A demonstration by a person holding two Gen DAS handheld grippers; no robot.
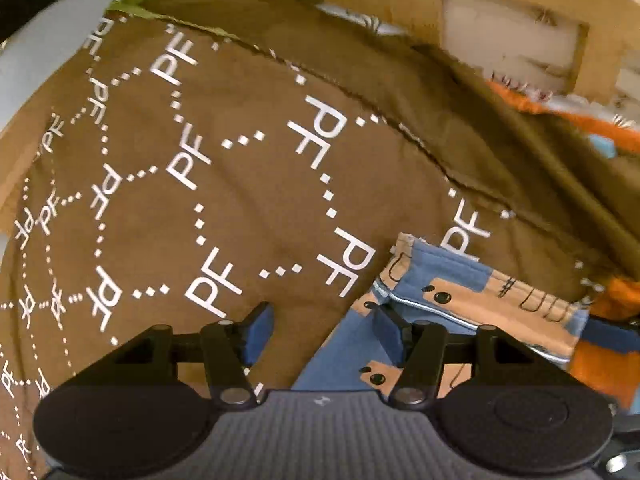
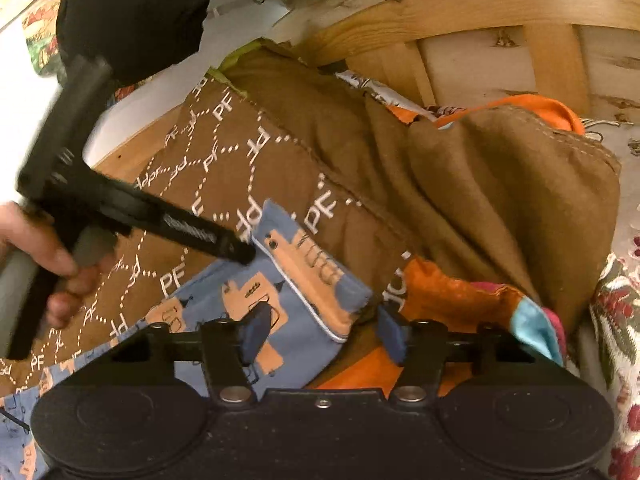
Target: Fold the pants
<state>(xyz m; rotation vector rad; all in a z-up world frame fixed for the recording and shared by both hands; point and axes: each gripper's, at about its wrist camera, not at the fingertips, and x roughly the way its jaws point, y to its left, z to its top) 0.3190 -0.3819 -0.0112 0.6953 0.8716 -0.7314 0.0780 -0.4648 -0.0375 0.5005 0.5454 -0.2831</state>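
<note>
Small blue pants (image 1: 436,300) with an orange print lie on a brown blanket (image 1: 200,184) marked "PF". In the left wrist view my left gripper (image 1: 324,332) is open over the pants' left edge, its right pad (image 1: 386,334) above the fabric, holding nothing. In the right wrist view my right gripper (image 2: 326,330) is open around the near corner of the pants (image 2: 296,276), holding nothing. The left gripper (image 2: 236,248) shows there too, its tip at the pants' far edge, held by a hand (image 2: 36,256).
Orange cloth (image 2: 448,292) and a turquoise piece (image 2: 540,328) lie to the right of the pants. A wooden bed frame (image 2: 500,28) stands behind. A flowered cover (image 2: 616,320) lies at the far right. A dark sleeve (image 2: 132,12) is at the upper left.
</note>
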